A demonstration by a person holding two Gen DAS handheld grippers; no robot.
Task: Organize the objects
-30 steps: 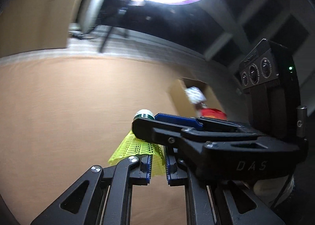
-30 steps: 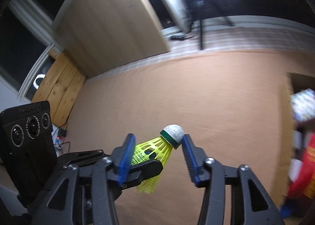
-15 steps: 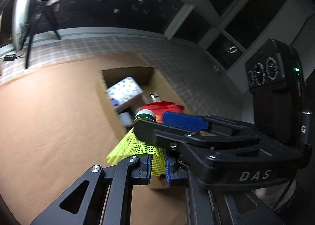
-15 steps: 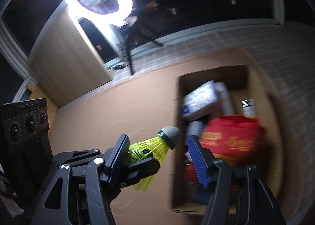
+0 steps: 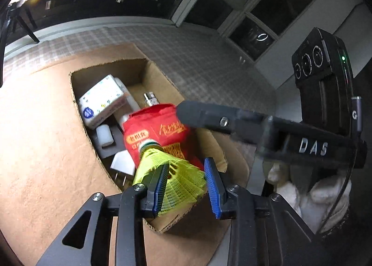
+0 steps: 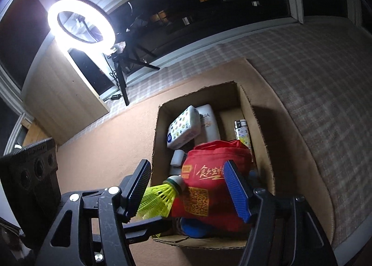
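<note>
1 yellow shuttlecock [image 5: 173, 174] betw. left gripper [image 5: 187, 187] jaws, just opening, pads off it; right gripper [image 6: 189, 192] jaws wide, empty, over 1 cardboard box [image 6: 262, 131] w/ 1 red bag [image 6: 216, 173].

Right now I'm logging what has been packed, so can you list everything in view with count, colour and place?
cardboard box: one, brown, open-topped, on the orange mat
orange mat: one, under the box, on checked cloth
tissue pack: one, white with coloured print, far left of box
white tube: one, beside the tissue pack
patterned lighter: one, far right of box
red bag: one, yellow lettering, on top at the near end
small white block: one, left of the red bag
shuttlecock: one, yellow skirt, white cork, above the near end of the box
ring light: one, lit, on a tripod
left gripper: jaws have just been opening, shuttlecock skirt between them
right gripper: open, around the shuttlecock's cork end, over the box
</note>
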